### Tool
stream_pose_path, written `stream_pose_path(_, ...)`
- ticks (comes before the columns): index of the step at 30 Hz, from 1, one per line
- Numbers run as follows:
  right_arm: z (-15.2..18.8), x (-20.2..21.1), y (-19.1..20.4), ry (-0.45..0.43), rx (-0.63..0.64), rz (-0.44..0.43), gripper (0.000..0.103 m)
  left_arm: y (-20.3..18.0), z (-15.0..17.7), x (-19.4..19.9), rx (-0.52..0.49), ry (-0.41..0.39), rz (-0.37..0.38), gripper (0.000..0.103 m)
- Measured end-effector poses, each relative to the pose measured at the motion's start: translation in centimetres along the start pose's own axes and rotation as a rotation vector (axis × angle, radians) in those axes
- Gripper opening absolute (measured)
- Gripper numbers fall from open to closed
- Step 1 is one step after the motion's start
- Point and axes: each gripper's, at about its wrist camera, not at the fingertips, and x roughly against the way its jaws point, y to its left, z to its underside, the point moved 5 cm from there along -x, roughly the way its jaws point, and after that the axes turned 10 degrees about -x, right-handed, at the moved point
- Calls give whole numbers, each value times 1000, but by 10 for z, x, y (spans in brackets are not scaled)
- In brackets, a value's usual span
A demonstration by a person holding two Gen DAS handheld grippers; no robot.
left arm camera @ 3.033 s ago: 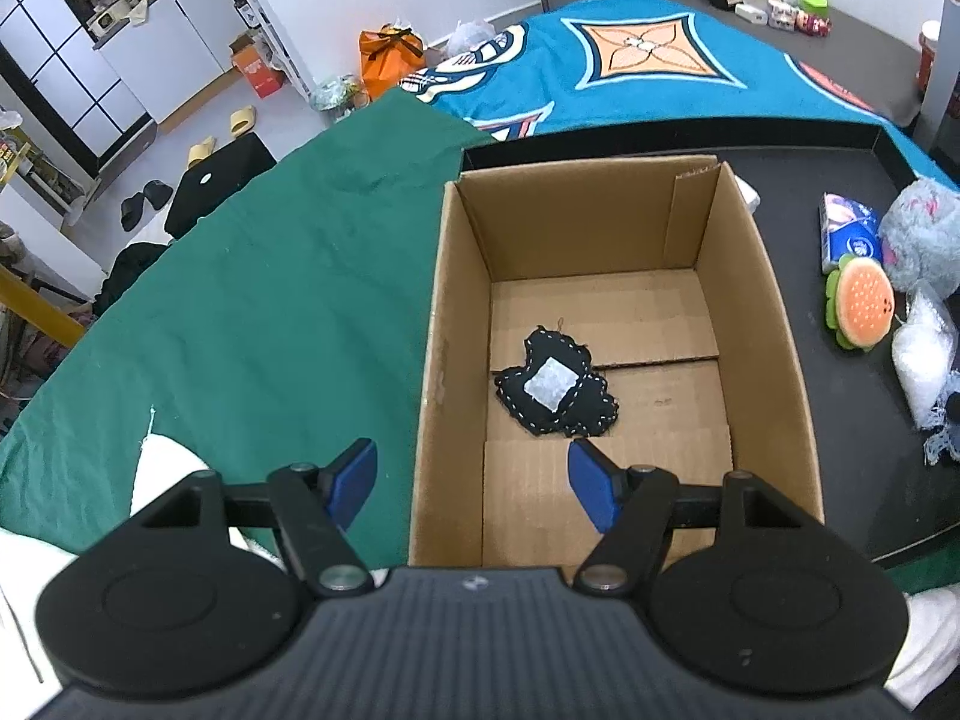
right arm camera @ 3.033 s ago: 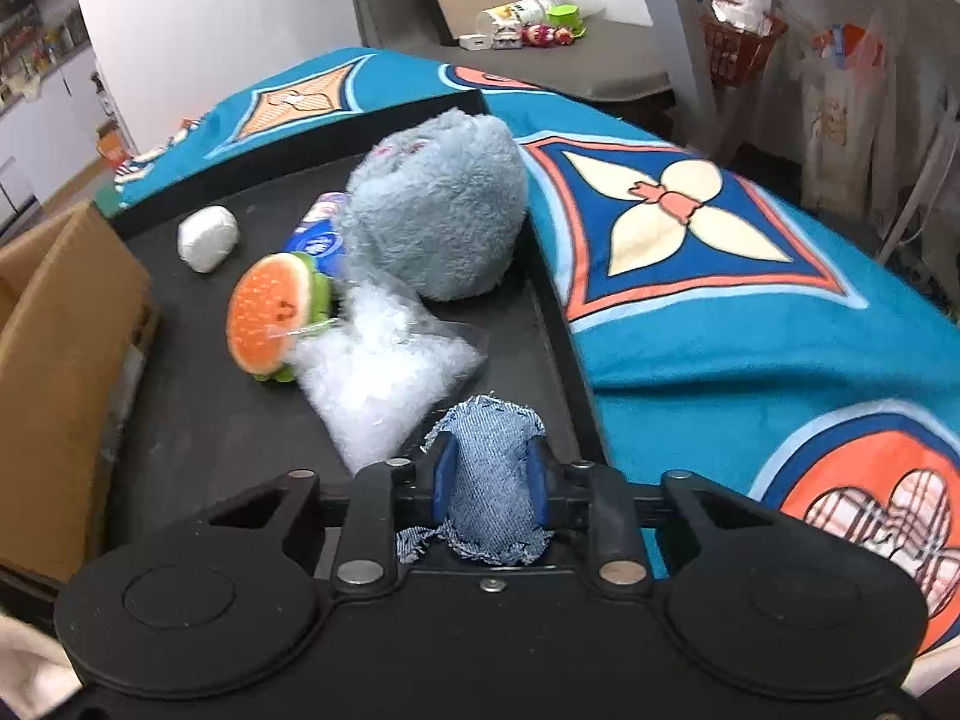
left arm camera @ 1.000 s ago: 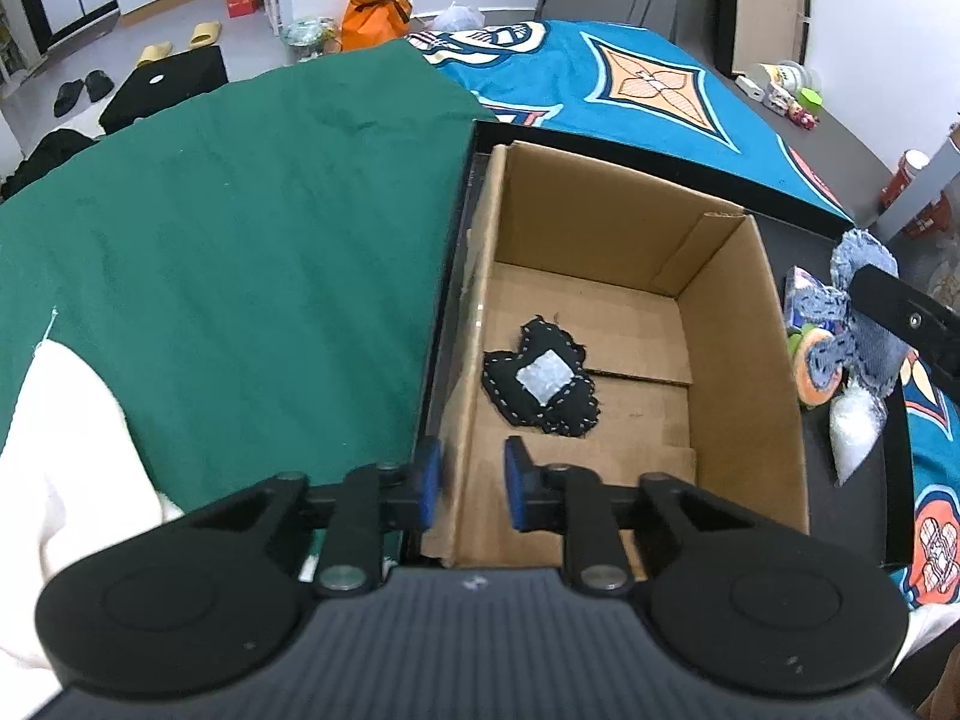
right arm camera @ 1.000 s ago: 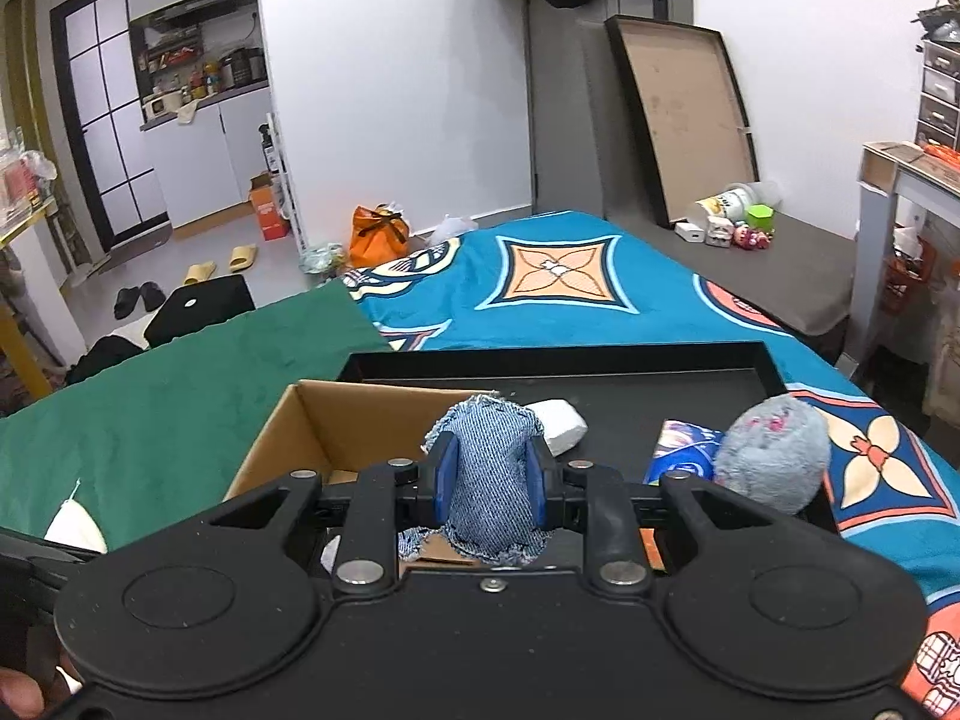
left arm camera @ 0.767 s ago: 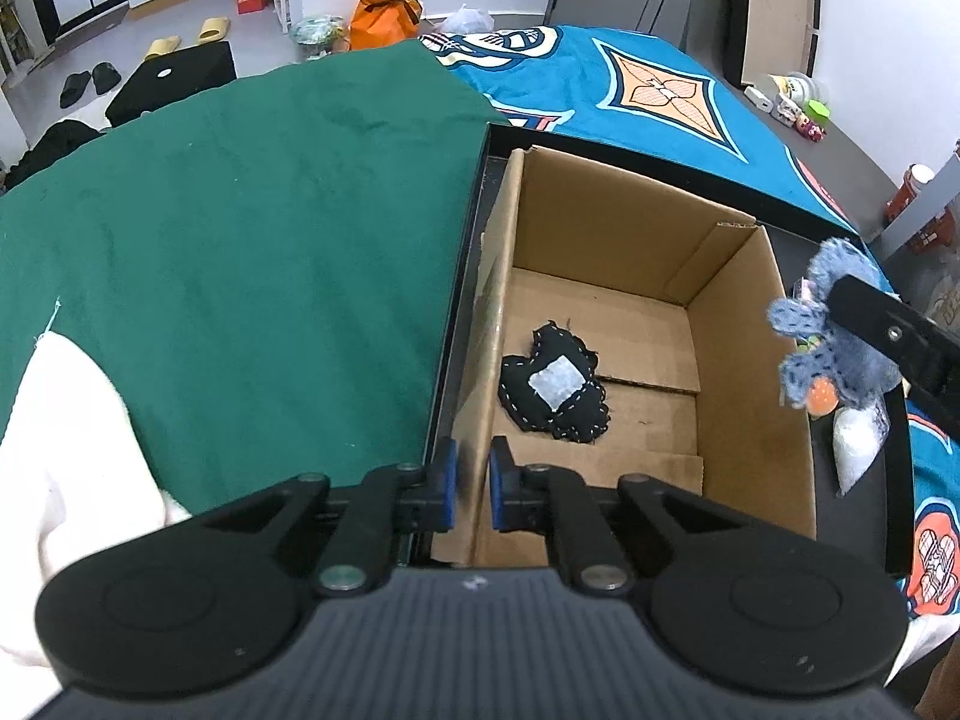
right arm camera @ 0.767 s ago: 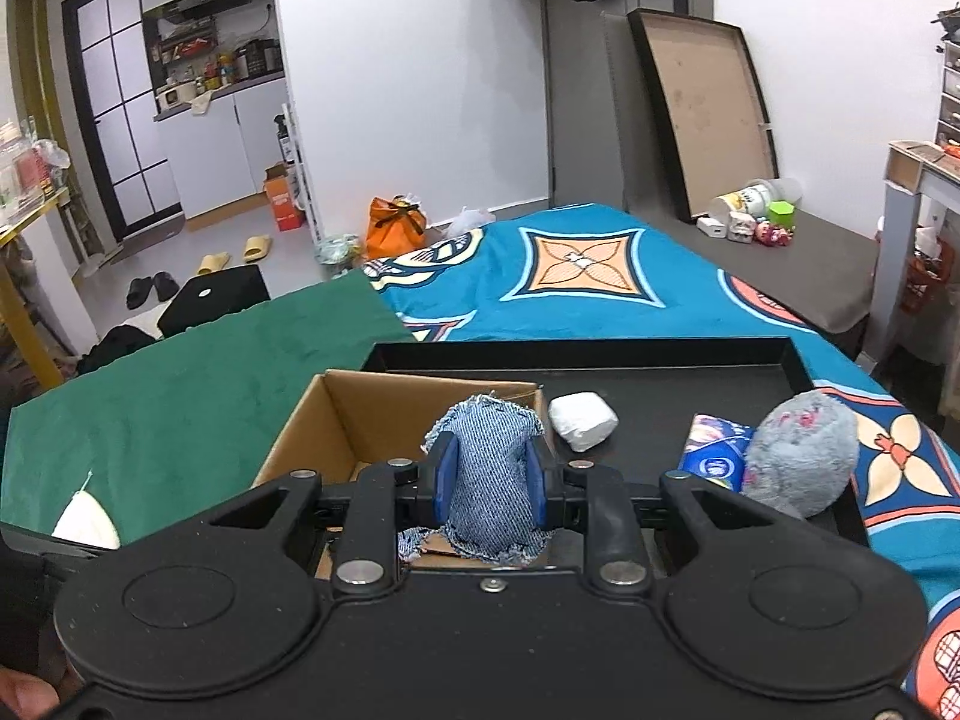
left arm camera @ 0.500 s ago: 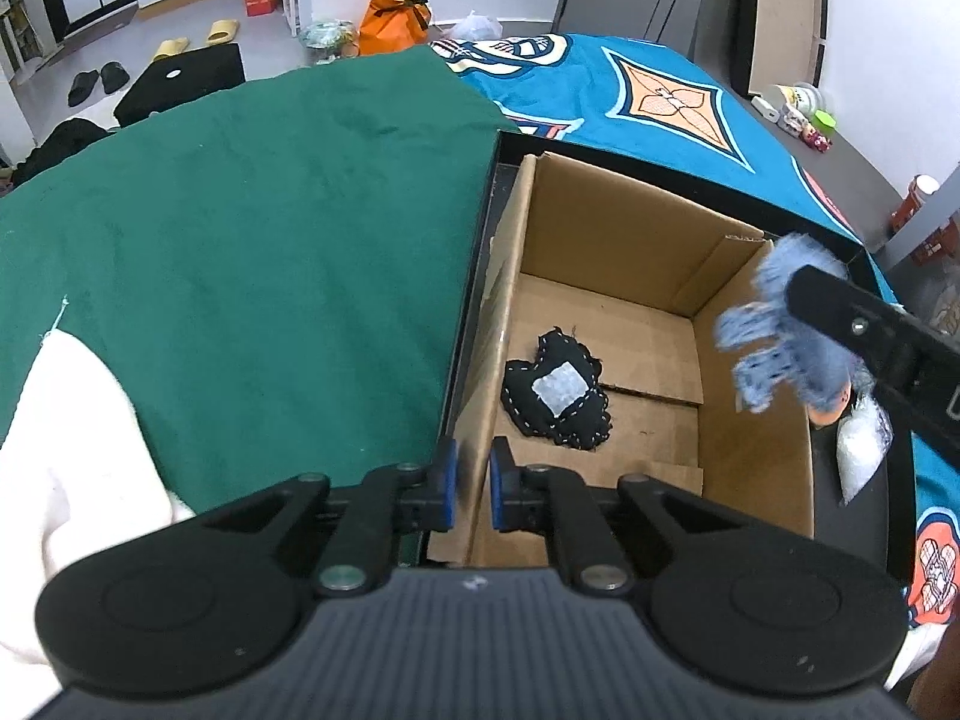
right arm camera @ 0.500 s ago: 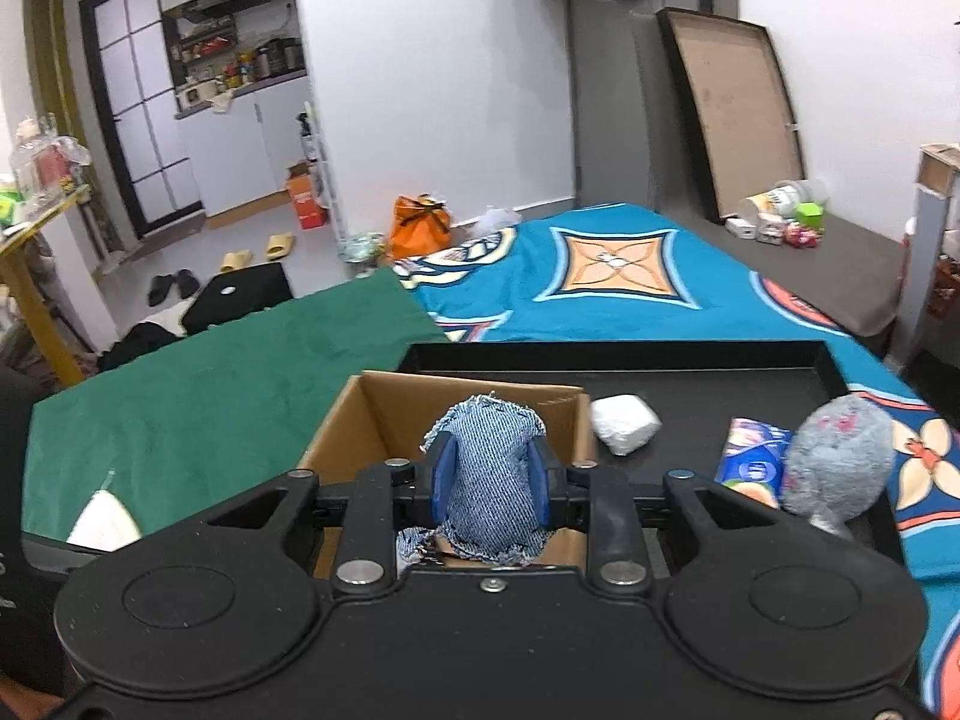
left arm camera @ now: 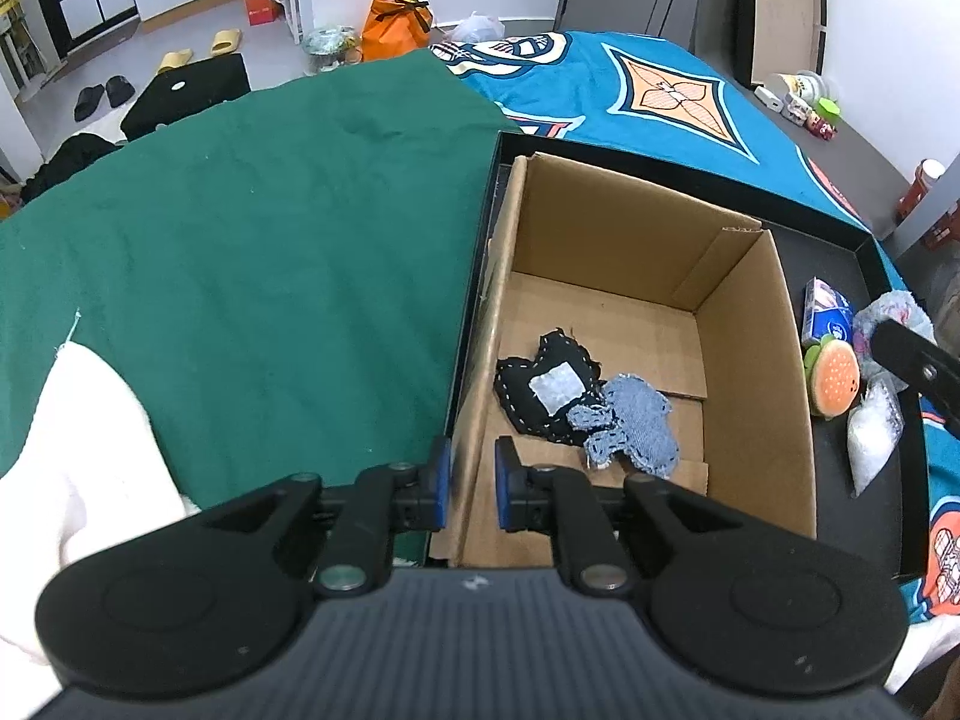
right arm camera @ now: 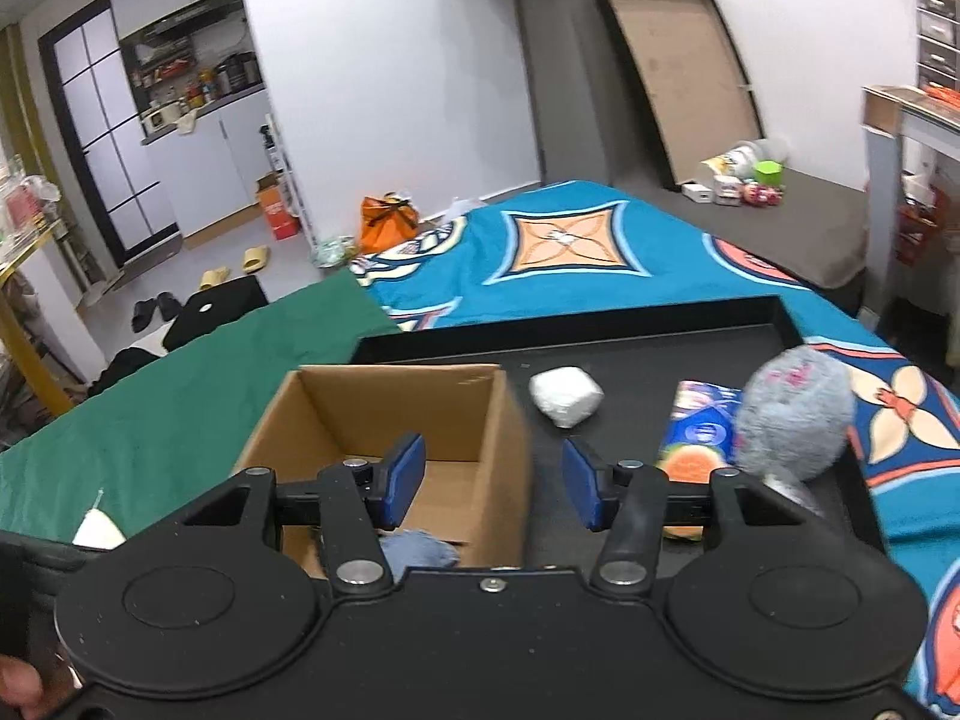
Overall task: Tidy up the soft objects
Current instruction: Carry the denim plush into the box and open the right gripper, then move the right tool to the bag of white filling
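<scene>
In the left wrist view, a cardboard box (left arm camera: 750,360) stands on a black tray (left arm camera: 840,462). A black stitched cloth piece (left arm camera: 549,387) and a blue denim piece (left arm camera: 639,426) lie on the box floor, touching each other. My left gripper (left arm camera: 473,483) grips the box's near-left wall, its jaws easing open slightly. My right gripper (right arm camera: 492,480) hovers over the box's right wall (right arm camera: 510,420), its jaws opening with nothing between them. The denim piece (right arm camera: 417,549) shows just below it inside the box.
To the right of the box, a white lump (right arm camera: 566,396), a blue tissue pack (right arm camera: 702,420), a burger toy (right arm camera: 684,468), a grey plush ball (right arm camera: 792,420) and a clear bag (left arm camera: 873,432) lie on the tray. Green cloth (left arm camera: 270,240) lies to the left of it. Patterned blue cloth (right arm camera: 570,252) lies beyond.
The right gripper carried the denim piece over the box, opened, and the piece fell in beside the black one. The left gripper kept its hold on the box wall.
</scene>
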Motion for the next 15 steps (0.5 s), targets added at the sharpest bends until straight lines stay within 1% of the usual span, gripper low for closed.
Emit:
stream_pose_path(5, 4, 1, -25, 10, -23, 28, 51, -7, -1, 0, -34, 12, -35, 14)
stream_pose_path(9, 9, 2, -42, 14, -42, 43, 52, -8, 0, 3, -47, 0, -63, 15)
stream_pose_path(12, 17, 2, -55, 15, -67, 66, 52, -10, 0, 5, -49, -3, -70, 20)
stream_pose_path(15, 24, -1, -66, 7, -57, 96, 52, -13, 0, 5, -64, -2, -77, 26)
